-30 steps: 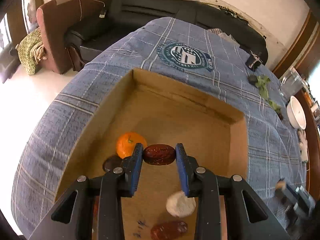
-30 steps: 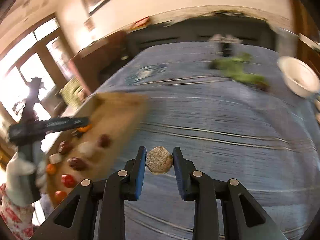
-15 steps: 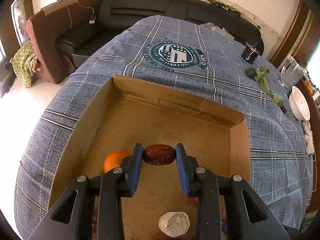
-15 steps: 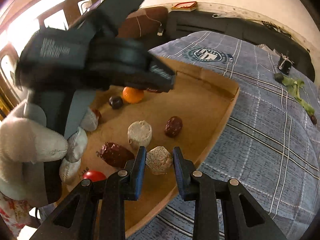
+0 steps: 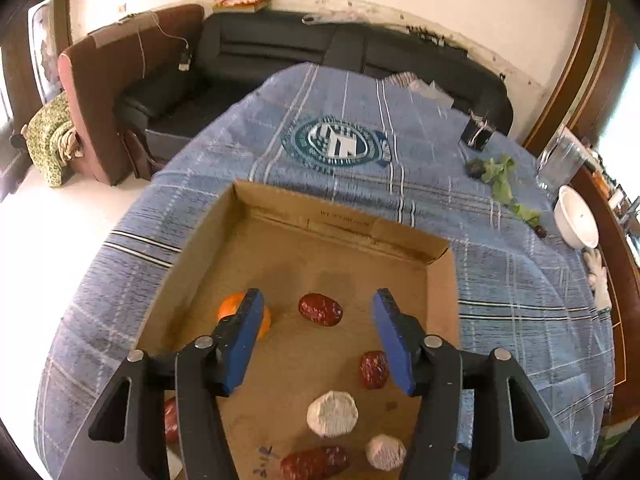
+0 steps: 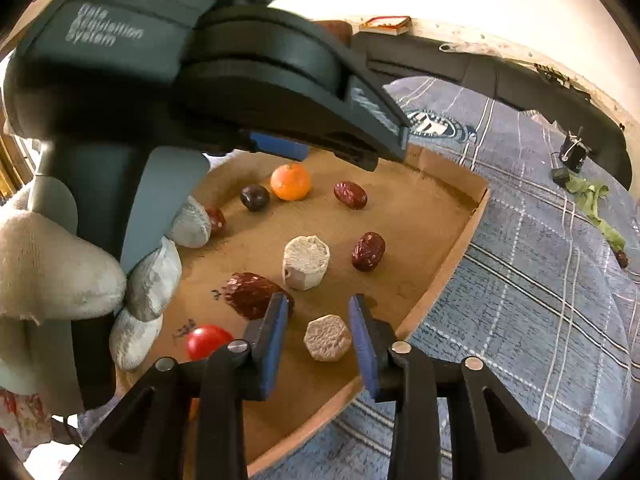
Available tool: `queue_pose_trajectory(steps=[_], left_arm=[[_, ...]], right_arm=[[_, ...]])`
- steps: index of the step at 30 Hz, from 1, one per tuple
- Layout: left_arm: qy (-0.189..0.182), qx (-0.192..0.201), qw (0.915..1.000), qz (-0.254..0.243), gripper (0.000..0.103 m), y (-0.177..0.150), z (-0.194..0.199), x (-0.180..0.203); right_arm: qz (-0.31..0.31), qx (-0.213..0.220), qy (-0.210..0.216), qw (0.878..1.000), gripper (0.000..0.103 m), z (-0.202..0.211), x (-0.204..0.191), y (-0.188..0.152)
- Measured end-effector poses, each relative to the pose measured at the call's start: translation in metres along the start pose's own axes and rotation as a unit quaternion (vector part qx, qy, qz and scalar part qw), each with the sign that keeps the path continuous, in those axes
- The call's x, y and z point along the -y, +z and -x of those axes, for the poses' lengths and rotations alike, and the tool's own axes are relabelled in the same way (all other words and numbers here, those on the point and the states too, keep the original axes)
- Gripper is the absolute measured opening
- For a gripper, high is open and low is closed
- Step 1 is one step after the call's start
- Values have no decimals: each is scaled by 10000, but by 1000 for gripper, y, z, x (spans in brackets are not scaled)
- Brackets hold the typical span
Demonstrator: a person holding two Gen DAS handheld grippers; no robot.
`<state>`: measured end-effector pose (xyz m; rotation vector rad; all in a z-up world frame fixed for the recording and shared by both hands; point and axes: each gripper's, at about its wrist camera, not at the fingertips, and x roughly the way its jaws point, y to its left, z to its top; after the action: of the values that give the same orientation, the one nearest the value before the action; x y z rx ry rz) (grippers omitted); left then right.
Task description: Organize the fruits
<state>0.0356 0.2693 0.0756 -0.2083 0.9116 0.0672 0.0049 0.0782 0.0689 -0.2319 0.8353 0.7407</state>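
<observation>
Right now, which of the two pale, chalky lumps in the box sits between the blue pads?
The smaller, flat hexagonal lump, lying loose between the open right hand-held gripper near the cardboard box's front edge. The taller, drum-shaped lump stands farther in.

Black hand-held gripper [image 5: 318,332]; blue pads [image 5: 242,342]; silver screws; grey knit glove [image 6: 60,276].

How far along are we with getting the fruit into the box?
Mostly done: the cardboard box holds an orange, dates, a red tomato and two pale pieces. Both grippers, left and right, are open and empty. Left: one small dark fruit near the white bowl.
</observation>
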Motion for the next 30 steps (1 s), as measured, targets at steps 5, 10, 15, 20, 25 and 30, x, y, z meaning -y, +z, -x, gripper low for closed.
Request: queue_pose_trajectory(steps=[5,10,15,20,25,30], left_arm=[[182,515,9984,138,65,-12,45,-3],[728,1261,9892,187,86,-41,95,10],[1143,1986,9726,381,103,-83,142,24],[1431,2191,9632,608,103,-110,160,25],[1624,2269,9592,456,103,-120,168,33],[1547,2020,9664,356,103,-125,164,39]], right_arm=[[-101,219,-147,9996,59,33,6,-12],[-657,413,-446,9960,67,60,24,-29],[-1199,579,-685,9887,70,81,38,-47],[-1443,661,-785,9842,72,94,43,-59],[-1393,753,-849,9837,77,102,38,-65],[-1316,799,-843,9845,80,109,32,-69]])
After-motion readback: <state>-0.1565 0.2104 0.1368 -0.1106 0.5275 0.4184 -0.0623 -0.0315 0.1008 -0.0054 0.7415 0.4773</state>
